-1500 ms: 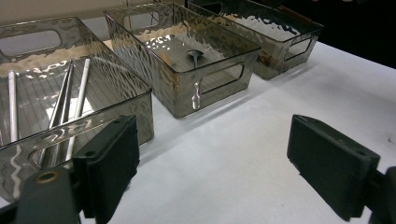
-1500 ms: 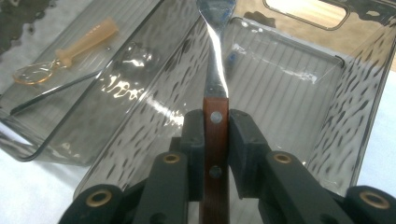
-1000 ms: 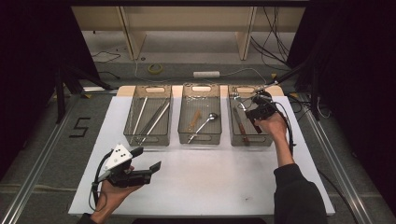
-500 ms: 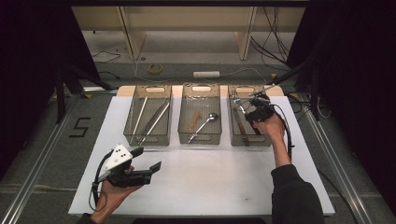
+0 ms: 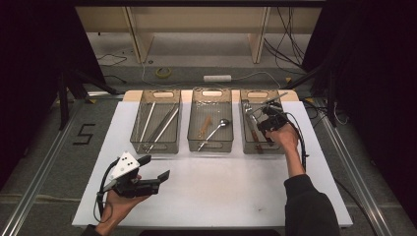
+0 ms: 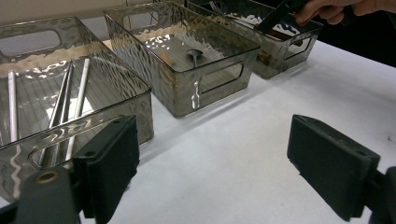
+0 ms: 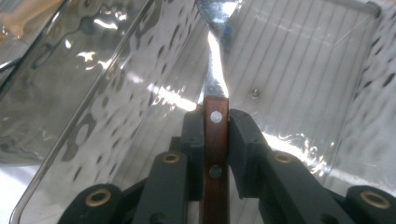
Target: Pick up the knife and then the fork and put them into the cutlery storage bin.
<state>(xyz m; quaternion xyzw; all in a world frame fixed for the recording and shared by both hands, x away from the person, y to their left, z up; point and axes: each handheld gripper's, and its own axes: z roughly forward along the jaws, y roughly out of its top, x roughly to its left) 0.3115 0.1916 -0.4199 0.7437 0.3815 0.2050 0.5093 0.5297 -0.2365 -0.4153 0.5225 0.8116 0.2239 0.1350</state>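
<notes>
My right gripper [image 7: 215,119] is shut on the brown wooden handle of a utensil [image 7: 215,79]. The utensil's shiny metal end points away over the ribbed floor of the right clear bin [image 7: 299,60]. From above, the right gripper [image 5: 267,124] hangs over the right bin [image 5: 282,142], and a brown handle [image 5: 255,139] lies inside it. My left gripper [image 5: 156,167] is held open and empty low over the table's front left. In its own view the left gripper [image 6: 219,158] has its jaws wide apart, facing the bins.
Three clear bins stand in a row at the back of the white table [image 5: 221,187]. The left bin [image 6: 70,93] holds long metal rods. The middle bin [image 5: 211,125] holds a metal spoon [image 5: 216,129] and a small wooden piece. Cables trail on the floor behind.
The right hand and its gripper moved slightly nearer and left, lower over the right bin. The left gripper has stayed where it was.
</notes>
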